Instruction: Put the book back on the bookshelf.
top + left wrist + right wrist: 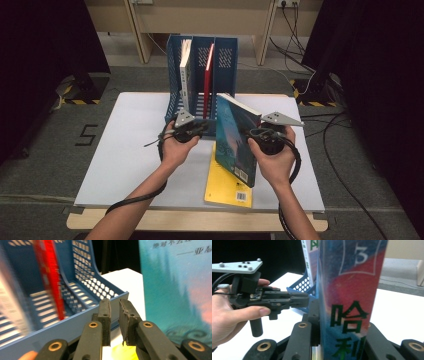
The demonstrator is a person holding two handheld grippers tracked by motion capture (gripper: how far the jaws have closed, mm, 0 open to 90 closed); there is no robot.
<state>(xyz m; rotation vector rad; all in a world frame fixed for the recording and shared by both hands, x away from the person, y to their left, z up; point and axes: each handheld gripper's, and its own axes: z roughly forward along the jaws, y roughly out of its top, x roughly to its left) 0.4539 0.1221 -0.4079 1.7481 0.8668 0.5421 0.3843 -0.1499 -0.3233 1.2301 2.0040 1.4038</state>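
— Now, item one?
— Teal book, upright on its lower edge, spine pinched between the jaws of the right gripper.

— Beneath it?
— Yellow book, flat on the white table, partly under the teal one.

— Left gripper?
— Jaws nearly together, a narrow gap, nothing between; tips at the front lip of the blue file rack.

— Rack contents?
— White book and red book, standing beyond that gripper.

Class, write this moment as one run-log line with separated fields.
right gripper: shut on teal book, upright | left gripper: nothing held, by blue file rack | yellow book: flat on table
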